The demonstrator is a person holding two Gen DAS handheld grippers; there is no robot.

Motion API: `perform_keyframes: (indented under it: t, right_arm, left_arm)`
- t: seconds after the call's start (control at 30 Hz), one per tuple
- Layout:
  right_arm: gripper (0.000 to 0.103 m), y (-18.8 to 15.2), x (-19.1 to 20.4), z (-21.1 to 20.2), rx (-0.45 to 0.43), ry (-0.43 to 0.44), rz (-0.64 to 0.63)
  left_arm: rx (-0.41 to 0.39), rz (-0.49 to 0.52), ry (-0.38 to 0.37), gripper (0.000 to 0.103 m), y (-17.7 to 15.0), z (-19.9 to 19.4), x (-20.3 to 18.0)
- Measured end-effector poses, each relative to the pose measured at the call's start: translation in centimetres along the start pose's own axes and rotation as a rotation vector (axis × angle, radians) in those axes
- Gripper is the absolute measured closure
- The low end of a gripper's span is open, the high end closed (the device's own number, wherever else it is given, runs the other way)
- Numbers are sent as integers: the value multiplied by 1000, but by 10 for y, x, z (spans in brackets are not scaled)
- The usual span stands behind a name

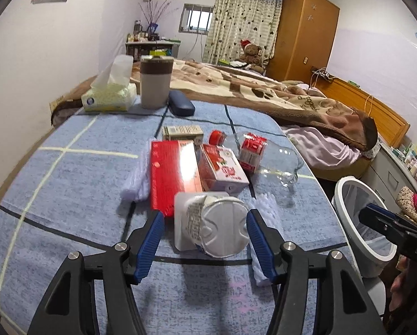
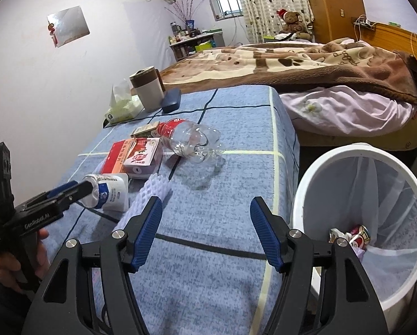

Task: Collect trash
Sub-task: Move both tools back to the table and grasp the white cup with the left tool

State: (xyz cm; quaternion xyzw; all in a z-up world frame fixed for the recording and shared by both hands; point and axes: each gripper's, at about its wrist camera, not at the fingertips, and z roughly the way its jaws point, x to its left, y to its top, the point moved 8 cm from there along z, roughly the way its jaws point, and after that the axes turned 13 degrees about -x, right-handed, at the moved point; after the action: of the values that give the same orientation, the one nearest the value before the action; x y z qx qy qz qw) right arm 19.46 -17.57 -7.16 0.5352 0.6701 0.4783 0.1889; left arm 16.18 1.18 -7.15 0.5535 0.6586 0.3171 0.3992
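Bare blue cloth [image 2: 208, 265] near side, cartons [image 1: 197, 164] crowd centre, bin [image 2: 348, 167] mouth unobstructed

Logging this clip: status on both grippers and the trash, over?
Left gripper open, straddling the tipped yogurt cup, pads clear. Right gripper open, empty, beside the white bin. Foam net lies alongside the cup.

Even soft daylight from far window [image 1: 198, 18], faint shadows, strong fisheye bending, dark vignetted corners

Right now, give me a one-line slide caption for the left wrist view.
Left claw open around a tipped white yogurt cup on the blue cloth, cartons and bottle beyond.
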Motion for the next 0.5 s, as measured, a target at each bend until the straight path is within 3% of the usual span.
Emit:
perform_keyframes:
  t: [0.4, 0.5]
  right_arm:
    - [36, 12, 6, 33, 33, 28, -107]
    - [36, 15, 5, 46, 46, 43, -122]
  left_arm:
    - [69, -3, 1, 40, -16, 28, -3]
    - [54, -9, 0, 43, -14, 29, 2]
